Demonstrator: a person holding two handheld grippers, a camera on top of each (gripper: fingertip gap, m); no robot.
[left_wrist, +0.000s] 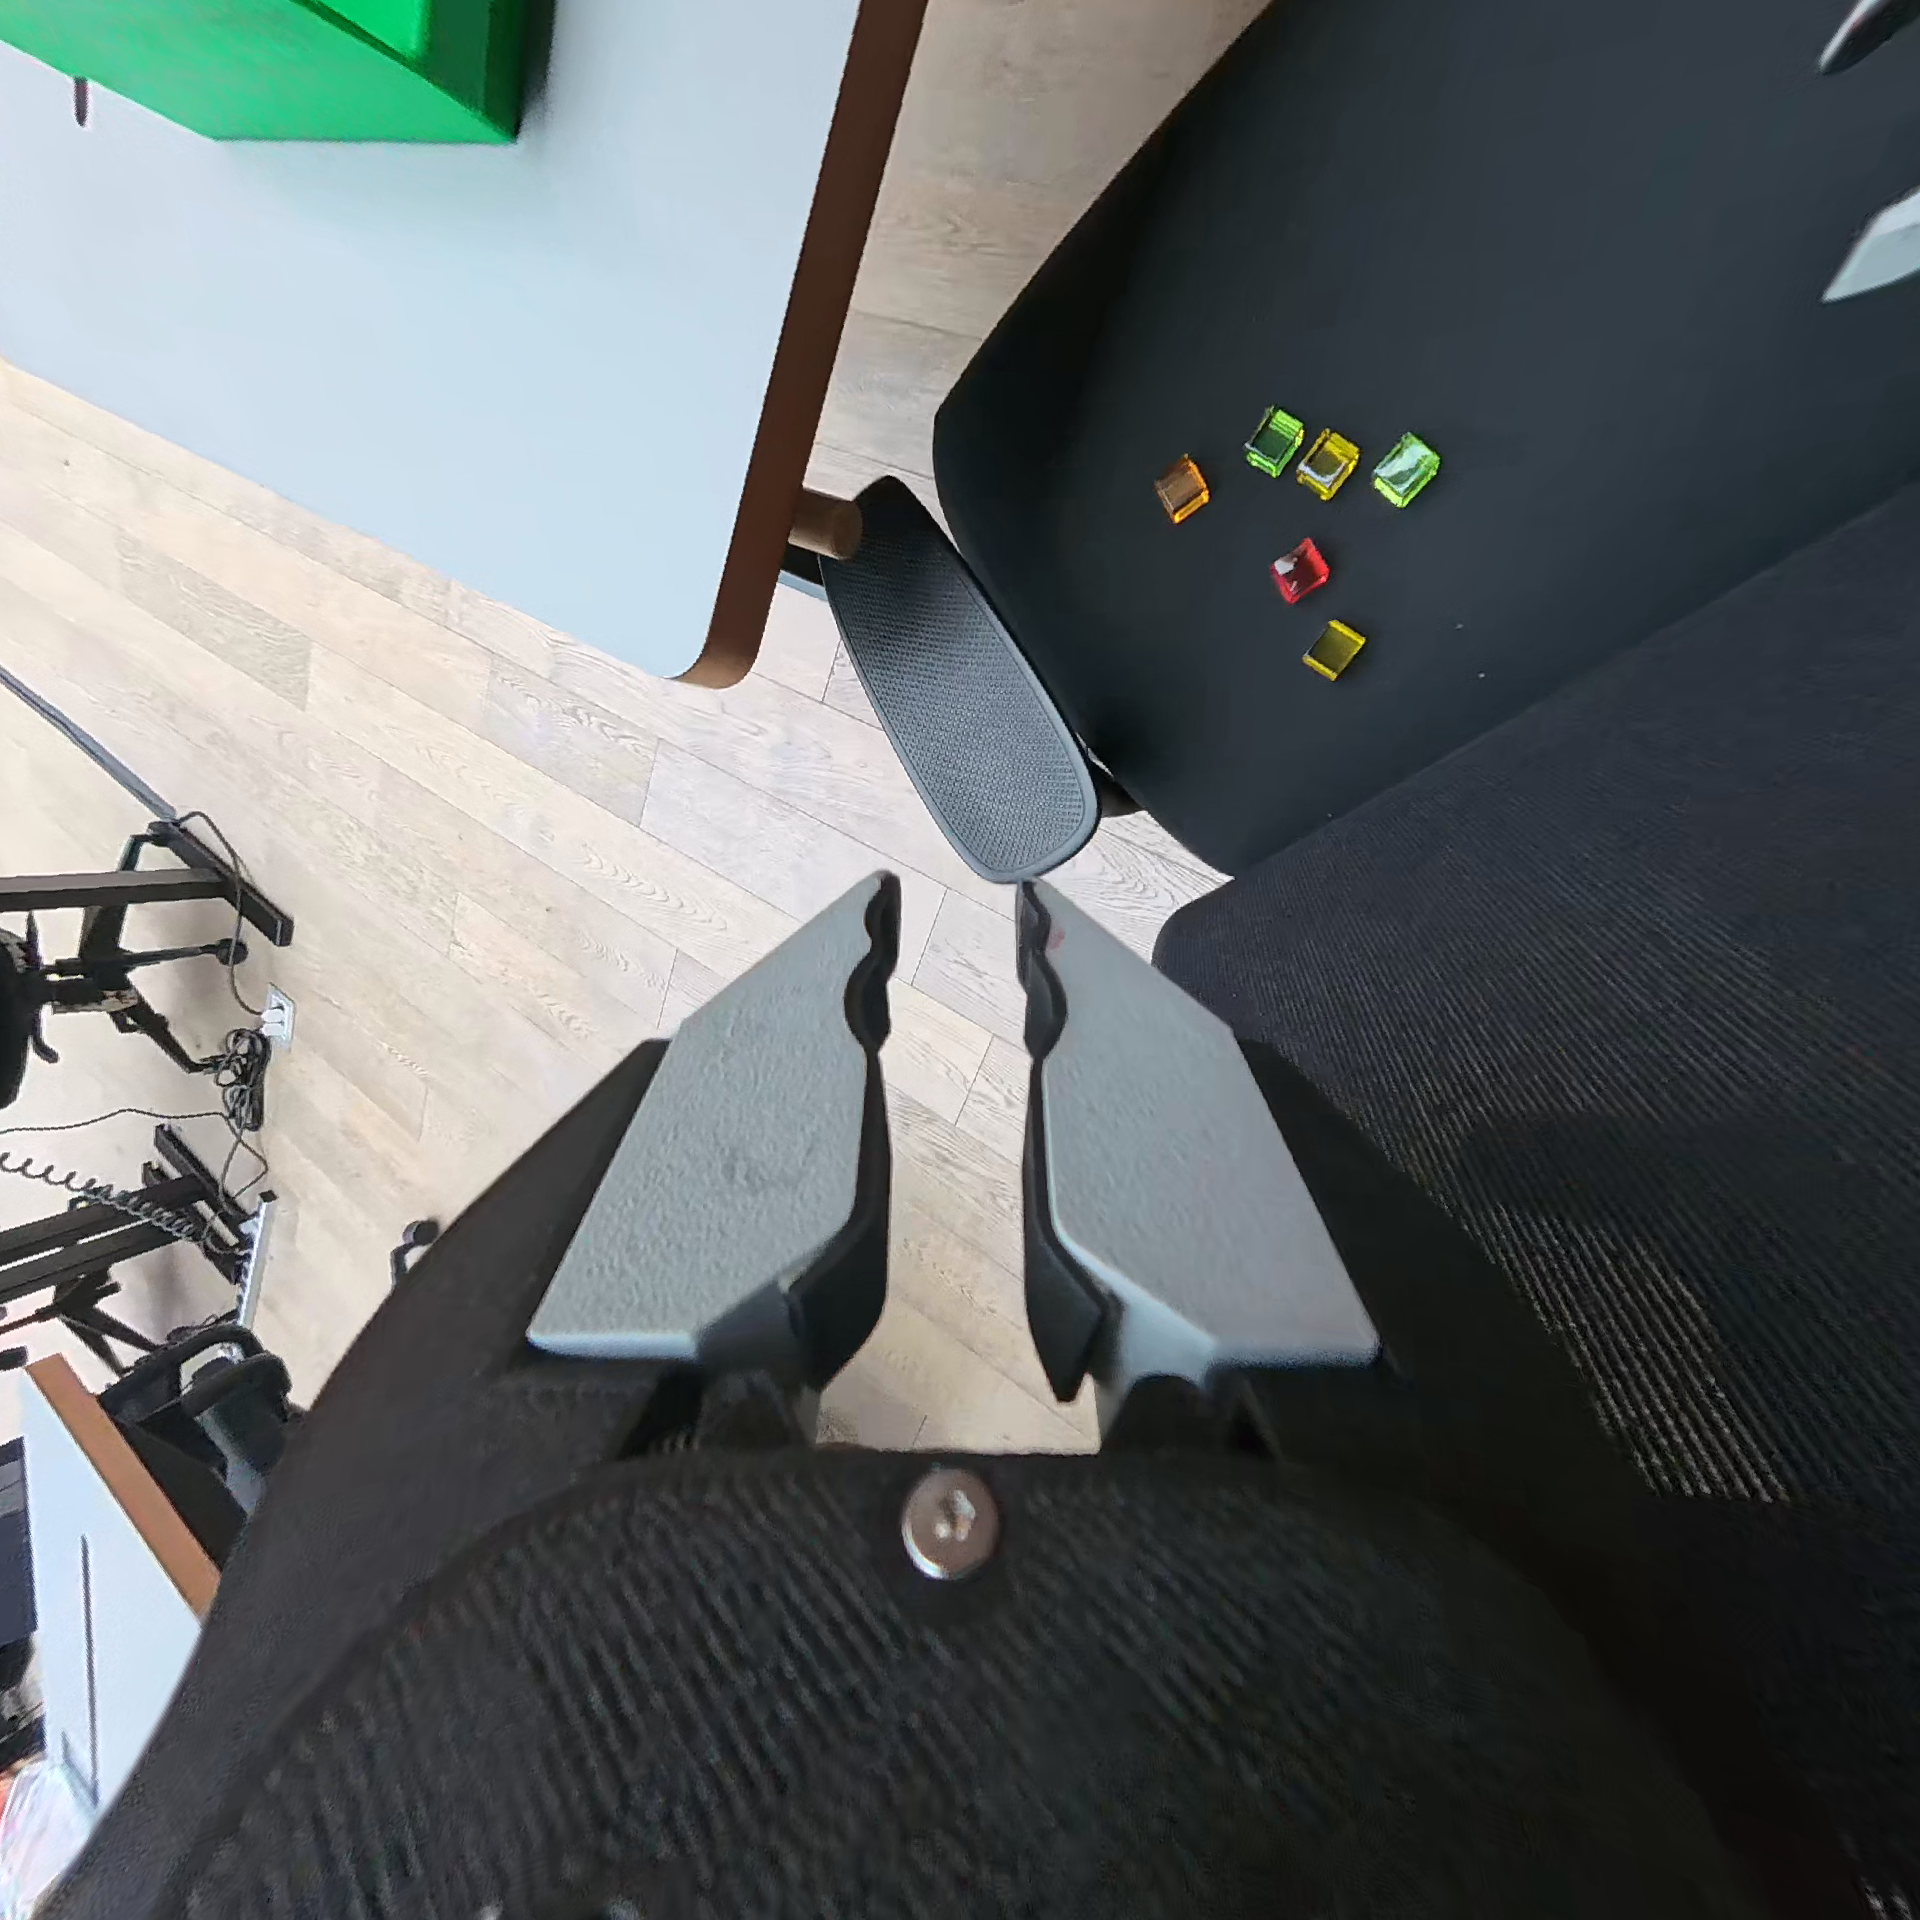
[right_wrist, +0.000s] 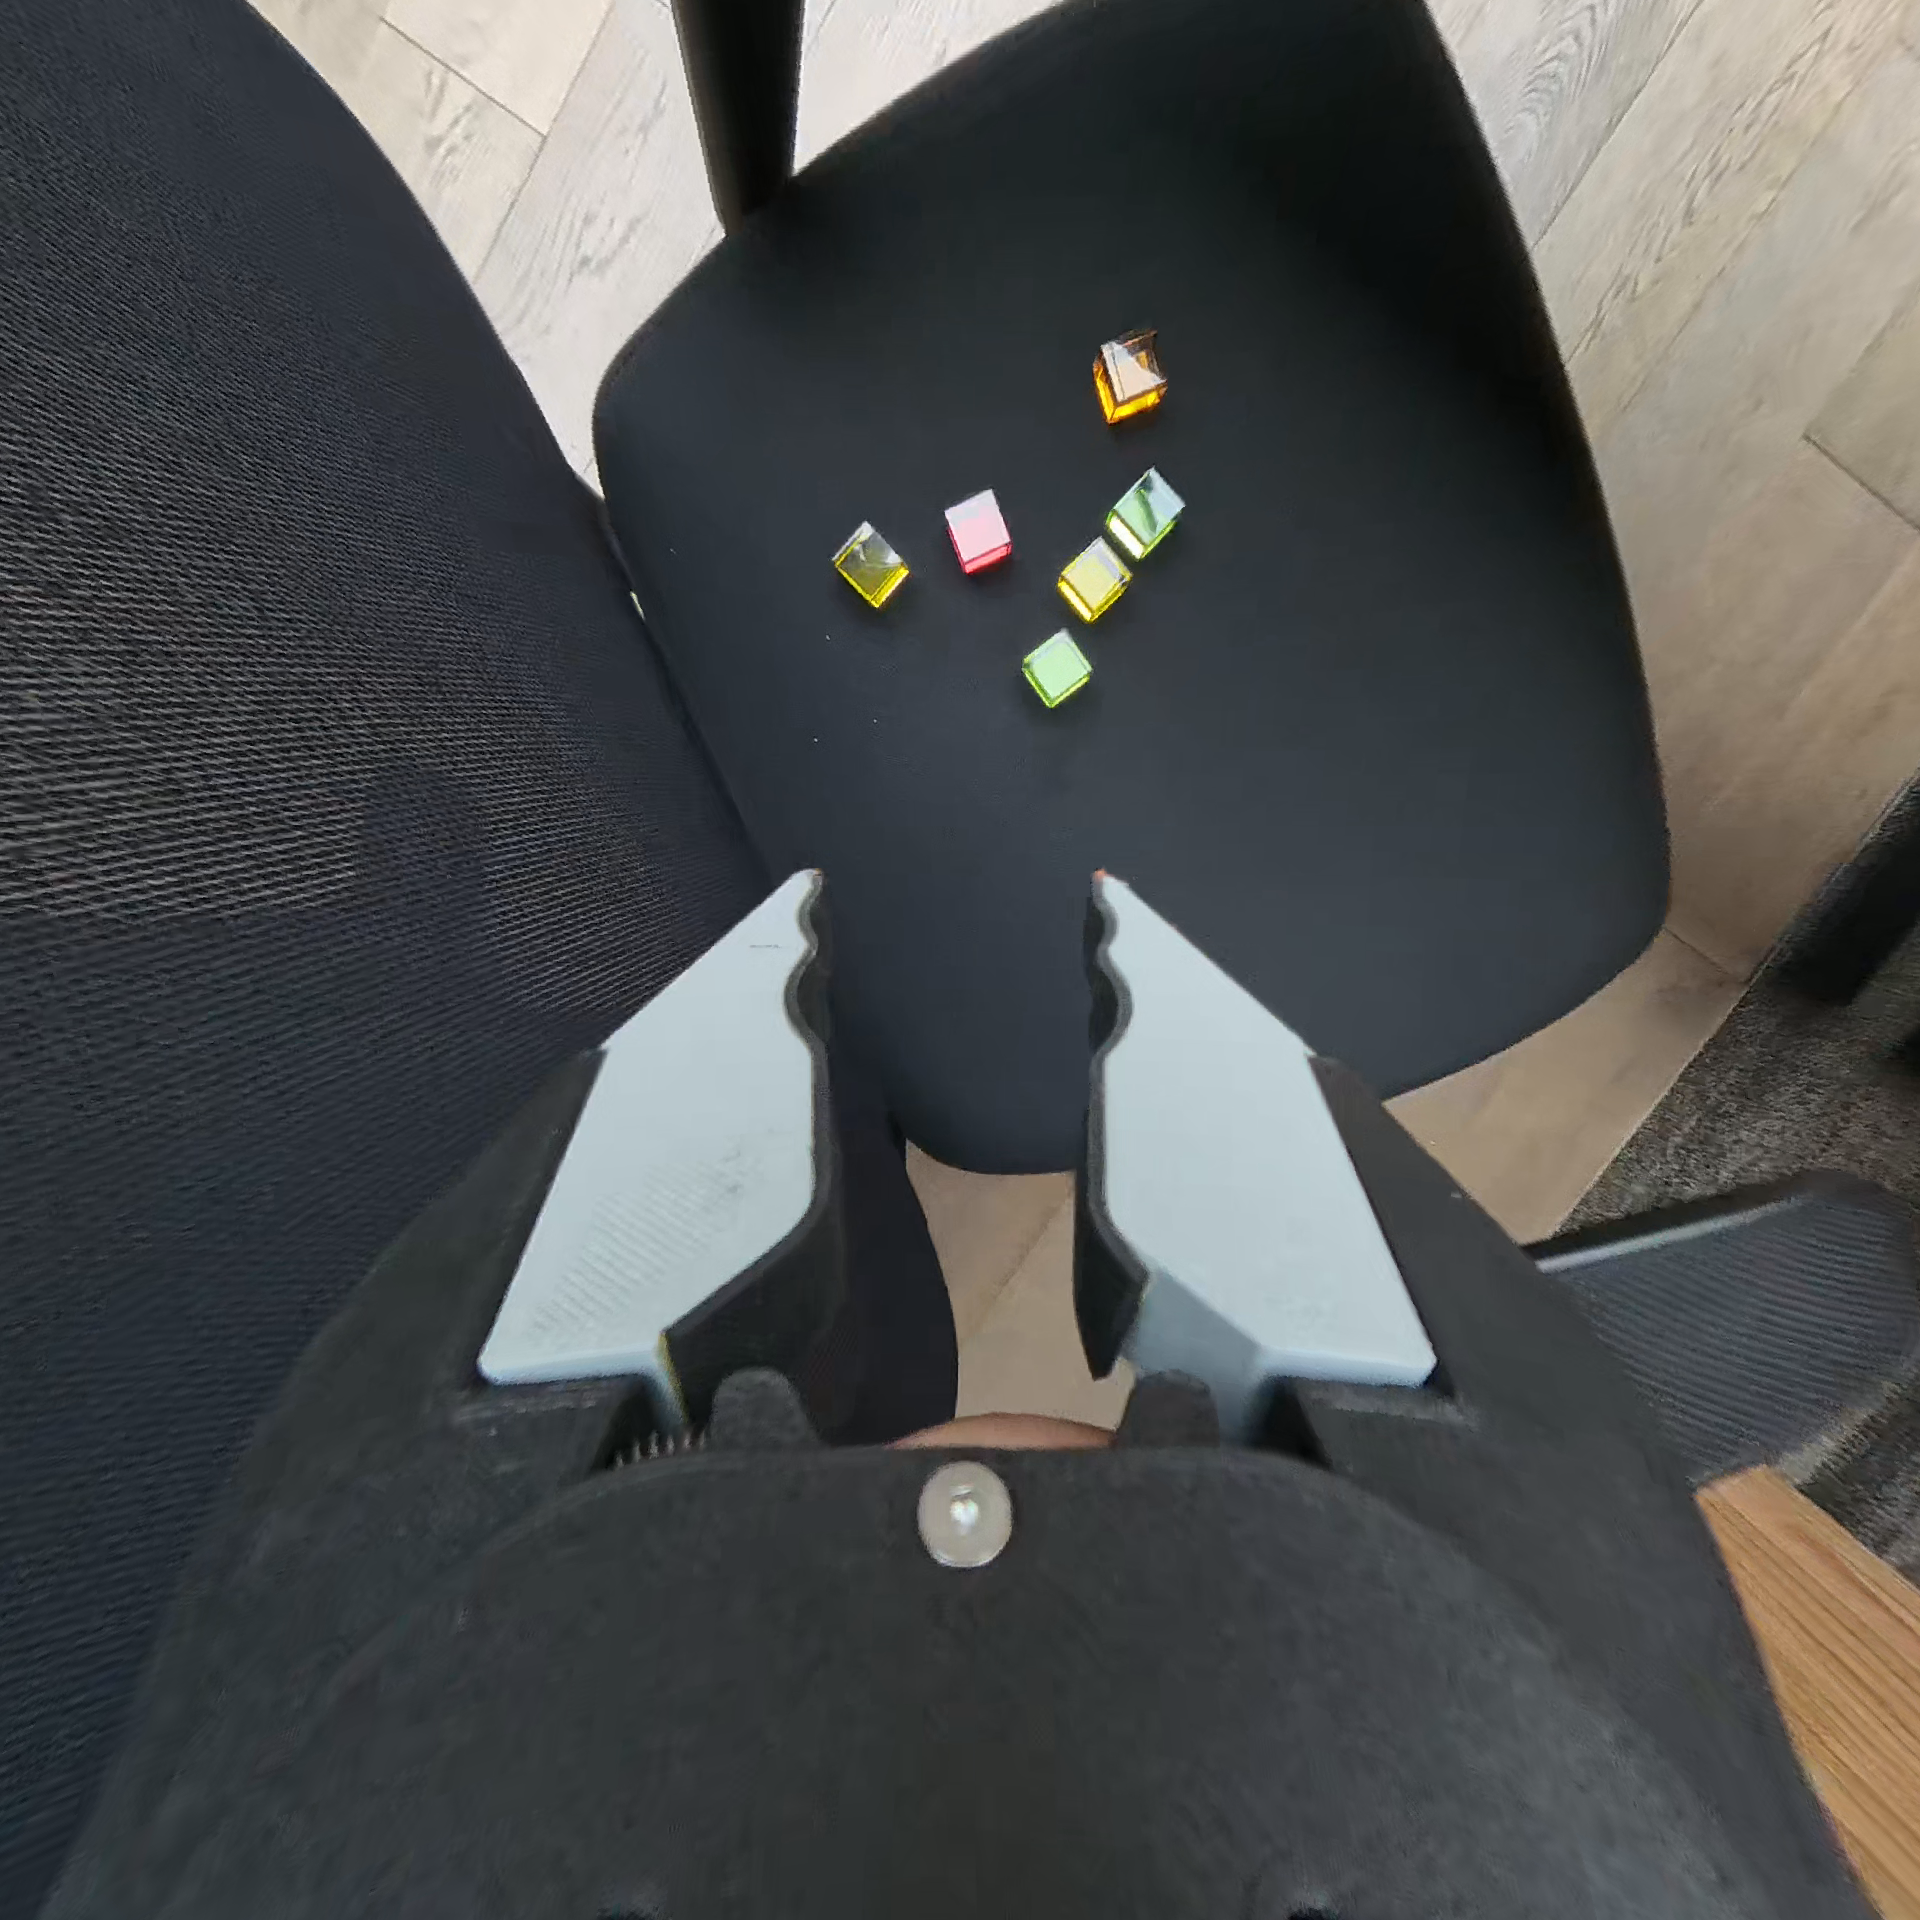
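Several small see-through cubes lie on a black chair seat (right_wrist: 1299, 790): a red cube (right_wrist: 978, 530), an orange cube (right_wrist: 1128, 378), yellow cubes (right_wrist: 871, 565) and green cubes (right_wrist: 1056, 668). My right gripper (right_wrist: 956, 883) is open and empty, held above the seat's near part, short of the cubes. My left gripper (left_wrist: 958, 894) is open and empty, over the floor beside the chair's armrest (left_wrist: 966, 707). In the left wrist view the cubes, among them the red cube (left_wrist: 1300, 568), lie on the seat (left_wrist: 1455, 260) to the upper right.
The chair's mesh backrest (right_wrist: 260, 675) fills the left of the right wrist view. A pale table with a brown edge (left_wrist: 810, 343) and a green box (left_wrist: 312, 62) stand to the left. Black stands and cables (left_wrist: 156, 1039) sit on the wooden floor (left_wrist: 468, 831). Across from one pair of fingers to the other is roughly 30 cm.
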